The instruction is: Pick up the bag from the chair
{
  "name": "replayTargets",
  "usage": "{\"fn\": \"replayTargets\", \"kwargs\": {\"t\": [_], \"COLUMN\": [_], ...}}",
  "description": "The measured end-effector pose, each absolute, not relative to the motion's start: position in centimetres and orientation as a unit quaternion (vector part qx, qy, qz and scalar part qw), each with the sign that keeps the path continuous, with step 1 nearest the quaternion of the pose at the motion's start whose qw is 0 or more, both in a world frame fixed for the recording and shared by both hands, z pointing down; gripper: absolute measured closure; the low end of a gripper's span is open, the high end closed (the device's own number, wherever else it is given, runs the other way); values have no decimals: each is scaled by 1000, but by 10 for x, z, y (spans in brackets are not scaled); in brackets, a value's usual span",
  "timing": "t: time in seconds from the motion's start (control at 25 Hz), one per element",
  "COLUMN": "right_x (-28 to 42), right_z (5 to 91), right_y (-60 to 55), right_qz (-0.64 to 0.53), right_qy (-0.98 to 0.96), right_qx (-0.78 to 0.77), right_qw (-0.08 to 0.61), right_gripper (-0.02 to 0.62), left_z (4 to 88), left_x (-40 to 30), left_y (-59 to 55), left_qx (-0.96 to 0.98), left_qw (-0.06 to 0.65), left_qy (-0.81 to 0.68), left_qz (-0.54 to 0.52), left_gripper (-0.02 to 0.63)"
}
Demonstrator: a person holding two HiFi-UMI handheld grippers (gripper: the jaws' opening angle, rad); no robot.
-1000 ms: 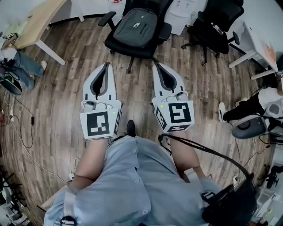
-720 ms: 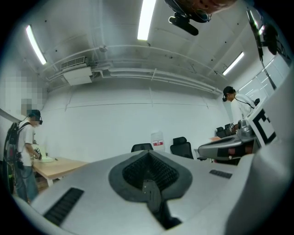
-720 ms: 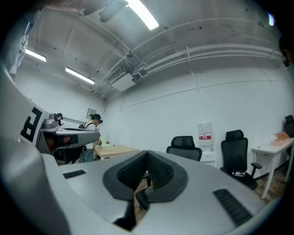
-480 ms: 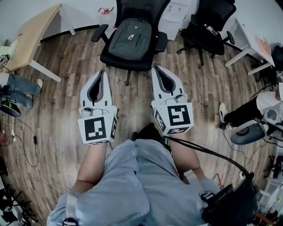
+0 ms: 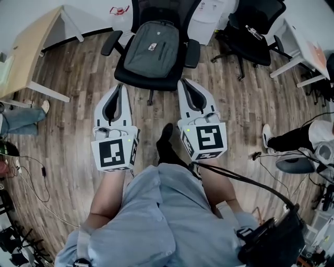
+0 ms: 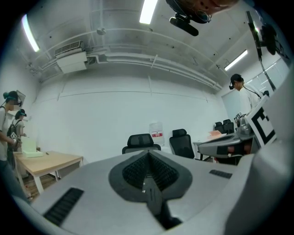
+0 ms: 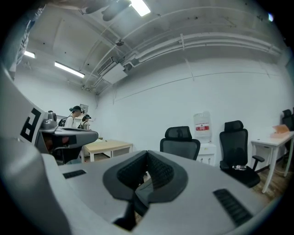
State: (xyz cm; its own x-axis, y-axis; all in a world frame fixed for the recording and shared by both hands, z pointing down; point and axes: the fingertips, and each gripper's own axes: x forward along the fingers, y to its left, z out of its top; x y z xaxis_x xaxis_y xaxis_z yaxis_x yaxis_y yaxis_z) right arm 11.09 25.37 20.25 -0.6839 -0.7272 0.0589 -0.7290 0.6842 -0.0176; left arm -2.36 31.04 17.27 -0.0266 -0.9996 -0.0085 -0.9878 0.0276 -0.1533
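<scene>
A grey backpack [image 5: 152, 48] lies on the seat of a black office chair [image 5: 178, 78] at the top middle of the head view. My left gripper [image 5: 121, 88] is held just short of the chair's front left, its jaws shut with nothing between them. My right gripper [image 5: 183, 83] is level with it near the chair's front right, also shut and empty. Neither touches the bag or the chair. The left gripper view shows the chair's back [image 6: 140, 140] beyond the shut tips. In the right gripper view the same chair back [image 7: 180, 140] shows; the bag is hidden behind the jaws.
A wooden desk [image 5: 26, 49] stands at the left and a white desk [image 5: 309, 48] at the right. A second black chair [image 5: 250, 28] carries a bottle. A water dispenser [image 5: 209, 13] stands behind. Other people's legs [image 5: 292, 136] and cables [image 5: 31, 172] are on the wooden floor.
The person has stepped forward, so the chair with the bag is nearer to both grippers. Both grippers stay shut and side by side.
</scene>
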Motion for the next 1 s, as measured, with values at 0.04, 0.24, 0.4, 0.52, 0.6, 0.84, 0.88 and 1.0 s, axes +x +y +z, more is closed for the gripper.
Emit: {"fn": "replayTargets", "kwargs": {"t": [0.04, 0.24, 0.4, 0.52, 0.6, 0.84, 0.88, 1.0], "right_x": [106, 83, 73, 68, 64, 55, 54, 51], "right_z": [205, 207, 201, 194, 187, 178, 178, 180], "right_y": [241, 177, 125, 95, 79, 45, 40, 23], "right_qz": [23, 36, 34, 27, 20, 12, 12, 12], "right_qy": [-917, -918, -919, -920, -920, -918, -917, -914], "right_qx": [397, 394, 392, 391, 392, 396, 398, 406], "right_qw": [24, 21, 15, 8, 3, -2, -1, 2], "right_gripper": [595, 595, 595, 595, 595, 595, 595, 595], "left_z": [174, 172, 166, 159, 155, 148, 149, 151], "left_x": [-28, -49, -56, -60, -65, -81, -83, -90], "left_y": [299, 237, 185, 156, 142, 112, 107, 88], "left_qx": [-696, -695, -695, -695, -693, -688, -689, -694], "left_qw": [56, 59, 69, 80, 83, 88, 86, 83], "left_qy": [714, 713, 711, 711, 713, 718, 717, 712], "left_qz": [-56, -69, -74, -72, -68, -64, -65, -64], "left_gripper": [604, 604, 604, 604, 604, 604, 604, 604]}}
